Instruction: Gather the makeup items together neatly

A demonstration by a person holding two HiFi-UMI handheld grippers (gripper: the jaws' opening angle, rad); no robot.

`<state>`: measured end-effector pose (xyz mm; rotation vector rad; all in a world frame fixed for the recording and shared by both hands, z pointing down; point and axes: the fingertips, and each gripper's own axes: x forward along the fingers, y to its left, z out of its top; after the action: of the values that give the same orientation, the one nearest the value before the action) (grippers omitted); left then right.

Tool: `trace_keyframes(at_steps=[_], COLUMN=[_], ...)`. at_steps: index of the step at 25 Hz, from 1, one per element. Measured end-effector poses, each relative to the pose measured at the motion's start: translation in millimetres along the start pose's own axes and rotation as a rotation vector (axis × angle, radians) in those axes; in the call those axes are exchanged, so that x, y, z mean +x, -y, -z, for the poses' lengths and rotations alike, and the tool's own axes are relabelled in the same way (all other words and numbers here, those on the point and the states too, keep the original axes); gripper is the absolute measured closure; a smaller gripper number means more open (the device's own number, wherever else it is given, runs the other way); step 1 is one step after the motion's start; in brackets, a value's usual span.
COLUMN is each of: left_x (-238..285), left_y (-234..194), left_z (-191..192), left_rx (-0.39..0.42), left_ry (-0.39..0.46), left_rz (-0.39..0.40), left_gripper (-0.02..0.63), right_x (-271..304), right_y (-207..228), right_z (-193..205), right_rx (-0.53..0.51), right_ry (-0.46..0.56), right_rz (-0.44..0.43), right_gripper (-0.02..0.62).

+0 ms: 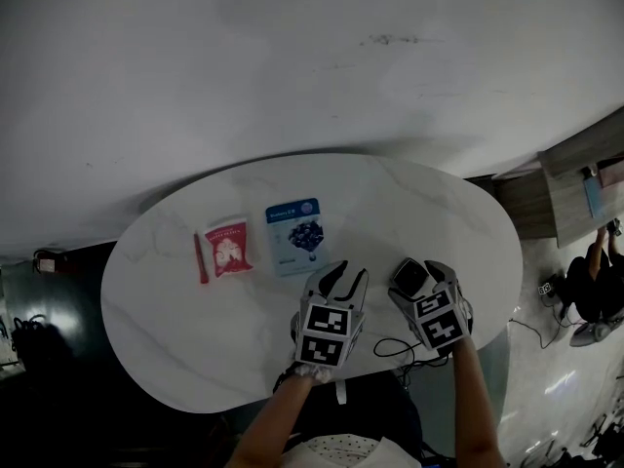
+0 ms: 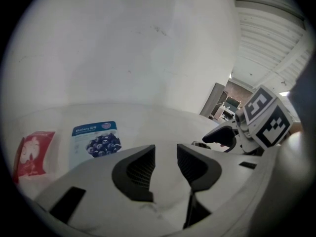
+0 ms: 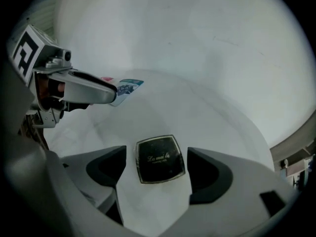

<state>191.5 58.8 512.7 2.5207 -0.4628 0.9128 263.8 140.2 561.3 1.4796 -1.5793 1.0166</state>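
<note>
One compact (image 3: pixel 160 159) lies at the table's (image 1: pixel 195 339) three o'clock, untouched between the right gripper's (image 3: pixel 157 158) wide-open jaws. The left gripper's (image 2: pixel 166 157) jaws stand slightly apart, empty. Grasping seems underway; next, close and carry it toward ten o'clock, beside the blue sachet (image 1: pixel 294 235).

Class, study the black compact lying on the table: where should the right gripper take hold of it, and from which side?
Take the compact by its two opposite side edges, coming down from above. It lies flat on the table, squarish and seemingly thin, so probably only the edges offer a pinch. The right gripper stands open with a jaw either side.
</note>
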Motion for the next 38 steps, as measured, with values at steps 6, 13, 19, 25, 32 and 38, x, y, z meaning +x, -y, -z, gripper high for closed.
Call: trace_keyframes(at_steps=[6,13,19,25,32,38], left_x=[-2,-5,-5,-5,-4,-4], left_y=[-7,-10,-10,-9,-11,-11], left_z=[2,6,9,9,10,10], left_rx=[-0.009,-0.018,-0.023,-0.024,-0.031,-0.034], left_ry=[-0.002,-0.003,-0.006,-0.005,-0.009,-0.008], left_rz=[-0.013,-0.022,-0.024,-0.021,-0.024,-0.024], left_gripper=[0.430,0.430,0.430,0.430,0.430,0.430], right_x=[6,12,13,15,15,14], right_y=[-1,1,3,2,2,2], right_z=[4,8,8,9,9,8], right_rx=[-0.016,-0.046,-0.064,-0.095,-0.115,-0.125], right_ry=[-0.023,-0.053,-0.063,-0.069,-0.079,-0.085], right_rz=[-0.033,-0.048,-0.040,-0.044,-0.051,-0.049], right_gripper=[0.187,0.206,0.239,0.238,0.238,0.241])
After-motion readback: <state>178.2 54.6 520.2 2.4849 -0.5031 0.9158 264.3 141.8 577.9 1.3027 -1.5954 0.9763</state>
